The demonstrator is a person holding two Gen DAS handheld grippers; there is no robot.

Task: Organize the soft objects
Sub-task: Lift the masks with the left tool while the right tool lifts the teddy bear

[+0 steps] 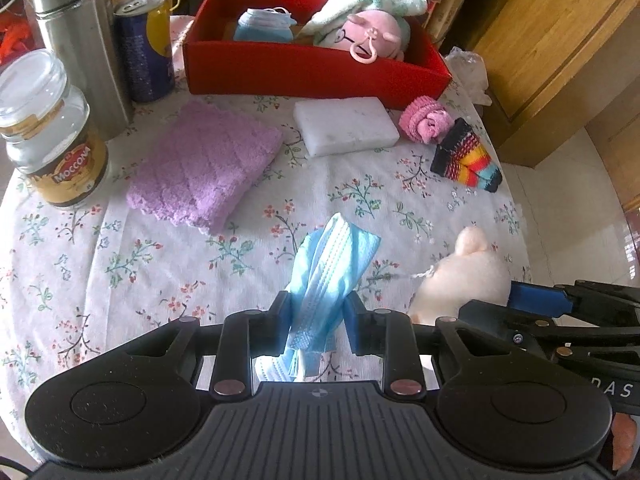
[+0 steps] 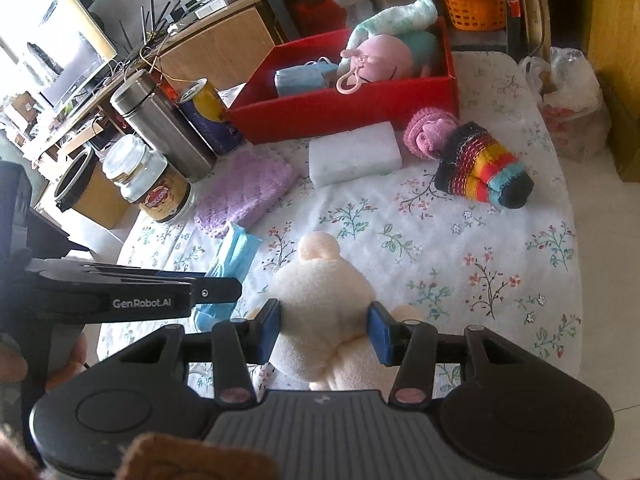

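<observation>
The left claw point(image 1: 316, 314) is clamped on a bunch of blue face masks point(image 1: 328, 276), which stands up between its blue pads above the flowered tablecloth point(image 1: 168, 264). The right claw point(image 2: 325, 334) is clamped on a cream plush toy point(image 2: 320, 300), squeezed at its middle, with the toy's round ear pointing away from the claw. The two claws sit side by side, the right one just to the right of the left one. Ahead and to the left of the left claw lies a folded purple cloth point(image 1: 204, 168). Farther ahead lies a white sponge point(image 1: 346, 126). Ahead and to the right of the right claw lie a striped knitted sock point(image 2: 480, 168) and, touching it, a pink rolled sock point(image 2: 428, 134). Beyond the sponge stands a red box point(image 1: 312, 74), which holds a pink plush toy point(image 1: 372, 34), a pale green towel point(image 1: 384, 2) and a stack of masks point(image 1: 264, 24). Far left of both claws stand a coffee jar point(image 1: 52, 136), a steel flask point(image 1: 76, 40) and a drink can point(image 1: 144, 46).
</observation>
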